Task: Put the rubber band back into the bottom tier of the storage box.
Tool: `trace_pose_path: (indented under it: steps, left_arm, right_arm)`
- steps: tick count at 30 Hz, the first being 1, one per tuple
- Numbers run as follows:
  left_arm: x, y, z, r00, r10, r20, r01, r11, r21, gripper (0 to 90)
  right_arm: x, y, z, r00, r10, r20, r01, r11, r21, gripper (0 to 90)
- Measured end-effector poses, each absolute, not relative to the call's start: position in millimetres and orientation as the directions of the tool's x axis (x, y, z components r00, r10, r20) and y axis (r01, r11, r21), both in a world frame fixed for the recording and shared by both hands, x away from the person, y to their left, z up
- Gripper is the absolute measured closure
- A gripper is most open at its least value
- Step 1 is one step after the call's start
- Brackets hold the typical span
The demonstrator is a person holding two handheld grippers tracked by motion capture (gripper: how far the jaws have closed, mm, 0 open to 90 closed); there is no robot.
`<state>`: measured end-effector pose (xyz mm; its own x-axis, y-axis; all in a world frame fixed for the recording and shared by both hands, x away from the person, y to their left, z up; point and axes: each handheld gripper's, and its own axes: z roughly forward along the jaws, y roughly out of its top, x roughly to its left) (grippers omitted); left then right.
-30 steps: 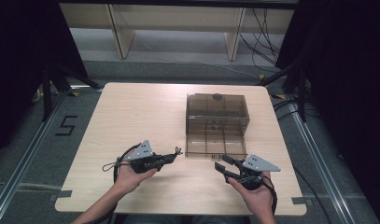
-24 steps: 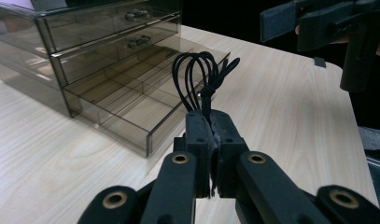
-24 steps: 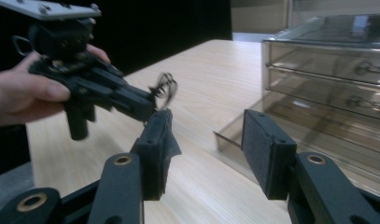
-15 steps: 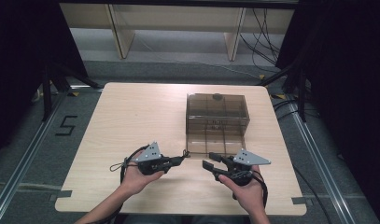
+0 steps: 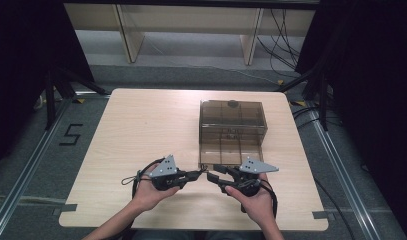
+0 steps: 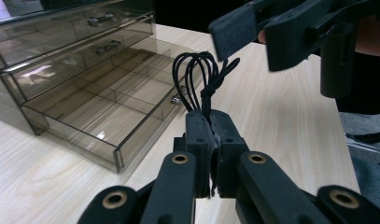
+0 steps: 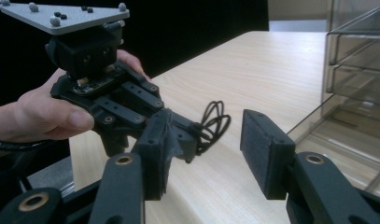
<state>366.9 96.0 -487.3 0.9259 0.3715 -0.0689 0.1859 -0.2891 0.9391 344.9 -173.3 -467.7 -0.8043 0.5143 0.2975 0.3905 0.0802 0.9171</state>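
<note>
Jaws first: your left gripper (image 6: 211,140) is clamped tight on the black cord bundle (image 6: 200,77) just off the drawer box's (image 5: 232,131) pulled-out bottom drawer, w/ the right gripper (image 7: 211,154) gaping wide & empty beside it, so square its pads on the loops before squeezing.

Even overhead light, dark surroundings

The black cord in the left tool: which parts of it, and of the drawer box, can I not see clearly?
- Black cord: its lower end is hidden between the shut jaws of the left tool, left gripper view.
- Same cord, high view: too small.
- Drawer box: cut off by the right edge, right gripper view.
- Open bottom drawer: its contents are unclear through the tinted plastic.
</note>
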Motion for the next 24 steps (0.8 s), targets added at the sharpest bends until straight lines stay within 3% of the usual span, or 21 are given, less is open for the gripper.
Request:
trace_pose_path:
  steps: [7,8,19,24]
  left_arm:
    - [364,92,-487,0.932,0.359,-0.06,0.174,-0.294,0.94,86.8]
    - [363,92,-487,0.932,0.357,-0.06,0.174,-0.294,0.94,86.8]
    - [361,89,-490,0.937,0.345,-0.056,0.169,-0.308,0.936,86.8]
    - [360,87,-491,0.938,0.341,-0.059,0.171,-0.309,0.936,86.8]
  right_arm:
    - [350,-169,-471,-0.817,0.503,0.283,0.387,0.114,0.915,55.3]
    - [347,-168,-472,-0.797,0.504,0.332,0.43,0.088,0.899,55.2]
    - [351,-165,-477,-0.799,0.488,0.351,0.45,0.099,0.888,56.4]
    - [351,-164,-478,-0.797,0.477,0.371,0.466,0.092,0.88,63.5]
